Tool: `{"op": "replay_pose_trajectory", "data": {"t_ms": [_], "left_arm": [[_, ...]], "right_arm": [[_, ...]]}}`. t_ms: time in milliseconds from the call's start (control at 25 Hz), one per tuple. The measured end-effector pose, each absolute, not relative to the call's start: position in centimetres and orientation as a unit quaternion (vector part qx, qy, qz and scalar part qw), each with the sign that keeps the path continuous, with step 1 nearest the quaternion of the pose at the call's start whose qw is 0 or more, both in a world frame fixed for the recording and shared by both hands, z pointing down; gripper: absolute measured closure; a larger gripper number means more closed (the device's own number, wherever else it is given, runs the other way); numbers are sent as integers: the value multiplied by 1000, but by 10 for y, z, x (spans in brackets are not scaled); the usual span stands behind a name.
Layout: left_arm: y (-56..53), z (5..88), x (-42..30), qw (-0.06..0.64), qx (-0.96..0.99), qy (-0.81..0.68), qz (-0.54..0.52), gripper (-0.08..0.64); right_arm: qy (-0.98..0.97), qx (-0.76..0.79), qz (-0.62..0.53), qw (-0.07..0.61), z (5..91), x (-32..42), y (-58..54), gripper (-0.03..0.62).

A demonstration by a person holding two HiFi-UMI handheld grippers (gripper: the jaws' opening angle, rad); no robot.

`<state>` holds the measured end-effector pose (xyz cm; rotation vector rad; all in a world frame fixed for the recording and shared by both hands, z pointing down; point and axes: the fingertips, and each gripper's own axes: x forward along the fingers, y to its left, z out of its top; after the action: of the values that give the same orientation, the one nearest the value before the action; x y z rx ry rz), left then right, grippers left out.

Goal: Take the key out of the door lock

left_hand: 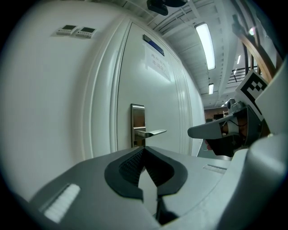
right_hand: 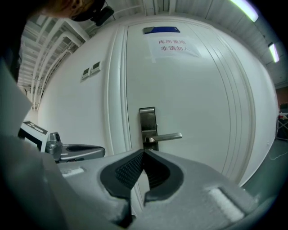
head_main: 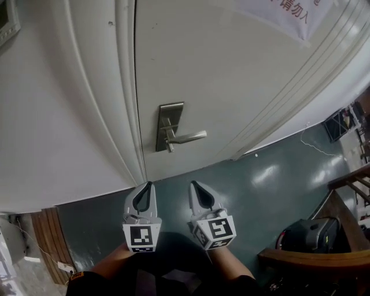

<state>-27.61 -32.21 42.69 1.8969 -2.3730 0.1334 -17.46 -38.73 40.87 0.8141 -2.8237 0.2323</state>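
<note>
A steel lock plate [head_main: 169,124] with a lever handle [head_main: 189,137] sits on the white door [head_main: 231,75]. Just below the lever a small metal stub, the key [head_main: 169,148], sticks out of the plate. My left gripper [head_main: 149,185] and right gripper [head_main: 193,185] hang side by side a short way in front of the door, both shut and empty, touching nothing. In the left gripper view the plate [left_hand: 137,121] and lever [left_hand: 152,133] stand right above the closed tips [left_hand: 144,148]. The right gripper view shows the lever [right_hand: 164,136] above its closed tips [right_hand: 144,152]; the key is mostly hidden there.
A moulded door frame [head_main: 124,115] runs left of the lock. A paper notice [head_main: 283,14] is stuck high on the door. Dark green floor [head_main: 272,179] lies below. A wooden rail [head_main: 324,260] and a black bag [head_main: 309,234] stand at right, a wooden panel [head_main: 49,243] at left.
</note>
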Motion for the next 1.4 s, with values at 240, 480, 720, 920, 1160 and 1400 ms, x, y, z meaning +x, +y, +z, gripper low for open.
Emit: {"op": "replay_pose_trajectory", "data": {"t_ms": [240,480,720,920,1160,1400], "left_arm": [[-344,438,-314,55,635,-769,53,541],[-356,451,-329,58,646,-759,56,541],[-364,463,-334,60,647,-758,61,541],[-370,480,-339,70,631,-769,78,541],[-374,489,-341,82,619,-776,88,541],[-379,493,-344,88,613,-779,98,514]], "right_arm": [[-947,254,168,103,430,-221,-407,600],[-934,259,223,103,450,-238,-422,600],[-917,220,324,74,463,-252,-432,599],[-892,180,411,52,474,-263,-442,543],[-861,145,485,43,491,-273,-451,517],[-824,108,556,19,499,-284,-461,495]]}}
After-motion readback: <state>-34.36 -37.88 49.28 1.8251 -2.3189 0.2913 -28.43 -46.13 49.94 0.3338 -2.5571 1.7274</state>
